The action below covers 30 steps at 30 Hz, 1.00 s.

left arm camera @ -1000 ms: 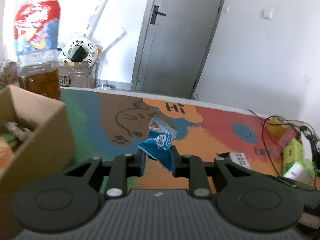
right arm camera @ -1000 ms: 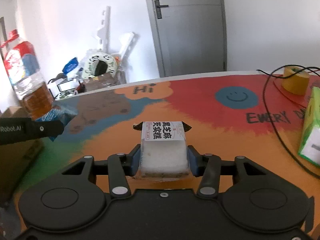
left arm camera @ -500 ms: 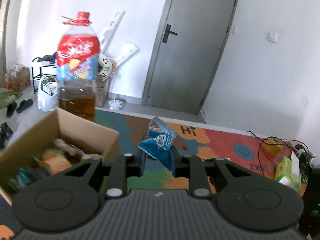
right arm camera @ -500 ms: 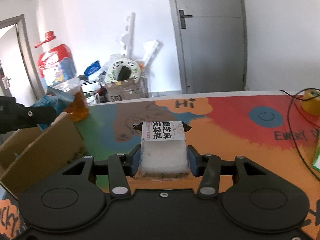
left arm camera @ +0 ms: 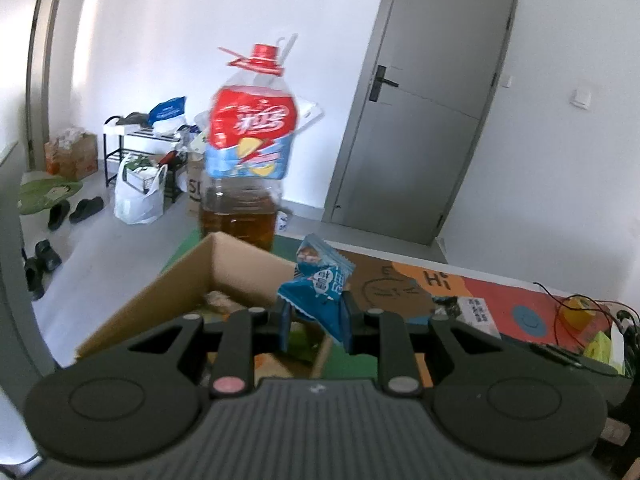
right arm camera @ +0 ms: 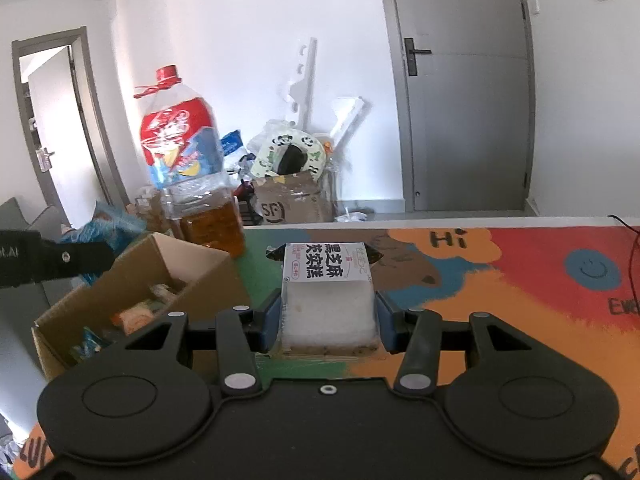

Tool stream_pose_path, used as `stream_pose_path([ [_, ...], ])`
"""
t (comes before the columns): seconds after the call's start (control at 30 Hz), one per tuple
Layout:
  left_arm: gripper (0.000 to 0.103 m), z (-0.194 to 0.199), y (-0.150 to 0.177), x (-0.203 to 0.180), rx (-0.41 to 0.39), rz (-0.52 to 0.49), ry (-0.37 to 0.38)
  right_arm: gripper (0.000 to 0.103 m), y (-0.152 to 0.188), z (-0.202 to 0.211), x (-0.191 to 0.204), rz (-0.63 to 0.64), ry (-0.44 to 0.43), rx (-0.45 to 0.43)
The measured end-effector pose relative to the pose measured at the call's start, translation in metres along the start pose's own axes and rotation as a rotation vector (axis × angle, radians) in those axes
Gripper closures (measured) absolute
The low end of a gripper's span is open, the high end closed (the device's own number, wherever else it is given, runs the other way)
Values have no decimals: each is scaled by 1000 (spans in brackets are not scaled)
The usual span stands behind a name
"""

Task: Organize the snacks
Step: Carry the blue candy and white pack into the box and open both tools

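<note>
Left tongs [left arm camera: 314, 322]: we saw them closed on a blue snack packet [left arm camera: 320, 286], held in the air over the near corner of the cardboard box [left arm camera: 168, 300].
Right tongs [right arm camera: 328, 322]: we saw them gripping a white sesame cake pack [right arm camera: 329, 300] with black Chinese letters on its label, above the table [right arm camera: 500, 320].
Cardboard box: it stood open on the left part of the table, and we saw several snacks [right arm camera: 132, 316] already inside.
Oil bottle [right arm camera: 188, 184]: a big bottle with a red cap stood upright just behind the box.
Table: its top was a colourful mat, with the word "Hi" [right arm camera: 448, 238] and a blue smiley [right arm camera: 592, 270] printed on it.
Yellow tape roll [left arm camera: 578, 312]: it lay at the far right, among wires.
</note>
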<state>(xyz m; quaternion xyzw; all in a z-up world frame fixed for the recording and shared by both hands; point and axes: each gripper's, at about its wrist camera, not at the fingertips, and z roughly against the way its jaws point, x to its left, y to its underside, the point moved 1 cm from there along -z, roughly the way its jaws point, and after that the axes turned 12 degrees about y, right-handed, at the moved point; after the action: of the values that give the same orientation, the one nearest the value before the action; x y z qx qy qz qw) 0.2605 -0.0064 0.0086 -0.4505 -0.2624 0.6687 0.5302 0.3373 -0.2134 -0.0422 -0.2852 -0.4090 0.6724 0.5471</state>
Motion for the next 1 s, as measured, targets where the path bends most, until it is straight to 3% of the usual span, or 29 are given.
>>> stream_pose_path([
  [0.67, 79, 27, 8, 96, 15, 125, -88, 55, -13, 2, 82, 63, -108, -37],
  [0.83, 68, 28, 7, 109, 23, 152, -81, 55, -15, 2, 101, 84, -127, -40],
  [0.9, 55, 33, 7, 114, 11, 161, -89, 55, -16, 1, 108, 95, -130, -38],
  [1.0, 53, 38, 5, 118, -6, 166, -87, 55, -17, 1, 117, 109, -137, -39],
])
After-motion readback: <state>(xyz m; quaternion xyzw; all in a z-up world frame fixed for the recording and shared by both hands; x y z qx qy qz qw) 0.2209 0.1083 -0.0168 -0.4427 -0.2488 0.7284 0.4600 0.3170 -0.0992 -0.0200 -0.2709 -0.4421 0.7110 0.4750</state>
